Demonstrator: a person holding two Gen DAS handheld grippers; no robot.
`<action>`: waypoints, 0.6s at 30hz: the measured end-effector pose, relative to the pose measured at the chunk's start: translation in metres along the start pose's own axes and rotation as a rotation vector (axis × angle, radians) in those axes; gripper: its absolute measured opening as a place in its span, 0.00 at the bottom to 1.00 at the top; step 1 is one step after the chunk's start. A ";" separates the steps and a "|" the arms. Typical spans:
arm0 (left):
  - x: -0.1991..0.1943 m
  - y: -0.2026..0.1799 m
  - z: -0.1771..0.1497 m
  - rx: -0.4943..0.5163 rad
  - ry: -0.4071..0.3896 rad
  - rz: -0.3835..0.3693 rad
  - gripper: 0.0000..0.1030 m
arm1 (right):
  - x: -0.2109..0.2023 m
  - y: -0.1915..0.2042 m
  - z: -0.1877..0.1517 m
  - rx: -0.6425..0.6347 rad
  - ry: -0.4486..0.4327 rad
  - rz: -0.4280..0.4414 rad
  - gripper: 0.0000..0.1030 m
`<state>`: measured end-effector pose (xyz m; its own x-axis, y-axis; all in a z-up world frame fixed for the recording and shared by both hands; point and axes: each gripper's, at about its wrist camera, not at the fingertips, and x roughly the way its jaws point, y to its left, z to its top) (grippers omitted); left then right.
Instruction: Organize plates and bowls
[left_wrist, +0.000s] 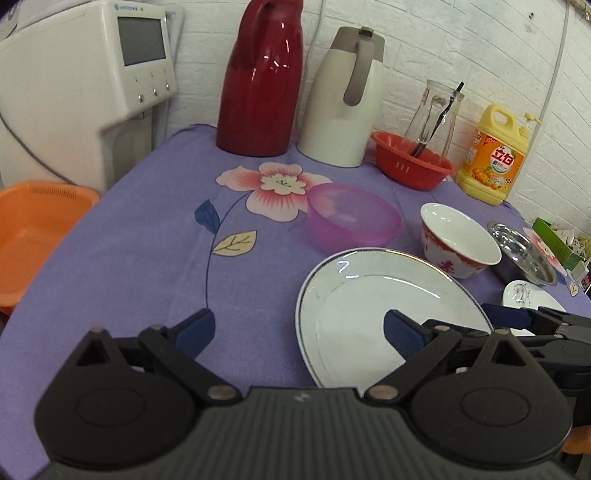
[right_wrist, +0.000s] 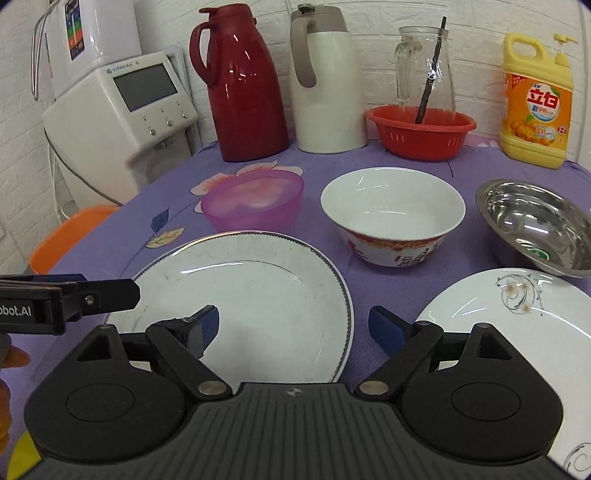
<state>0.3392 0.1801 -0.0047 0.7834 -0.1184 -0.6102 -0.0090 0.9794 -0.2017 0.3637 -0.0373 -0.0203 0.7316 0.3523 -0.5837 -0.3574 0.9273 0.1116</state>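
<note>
Right wrist view showed "立白" on the yellow detergent bottle (right_wrist: 536, 103) at upper right, and "bot.AI" on the left gripper (right_wrist: 110, 291) entering at the left edge. Both the right gripper (right_wrist: 293, 332) and the left one were spread and held nothing. Rimmed plate (right_wrist: 243, 295) lay at lower centre, patterned plate (right_wrist: 517, 325) lower right, with pink bowl (right_wrist: 255, 201), china bowl (right_wrist: 393, 214) and steel bowl (right_wrist: 535, 225) behind them, thermoses (right_wrist: 243, 85) farther back.
</note>
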 end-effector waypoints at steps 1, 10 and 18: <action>0.001 0.000 -0.001 0.001 0.005 0.001 0.94 | 0.002 0.003 0.000 -0.010 0.010 0.012 1.00; 0.005 0.006 -0.002 -0.029 0.011 0.017 0.94 | -0.001 0.007 -0.003 0.001 0.022 0.051 1.00; 0.003 0.001 -0.004 -0.008 0.009 0.016 0.94 | 0.001 0.019 -0.008 -0.017 0.038 0.067 1.00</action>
<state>0.3394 0.1803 -0.0098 0.7773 -0.1040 -0.6205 -0.0266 0.9799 -0.1977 0.3529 -0.0207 -0.0252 0.6830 0.4080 -0.6058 -0.4149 0.8994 0.1378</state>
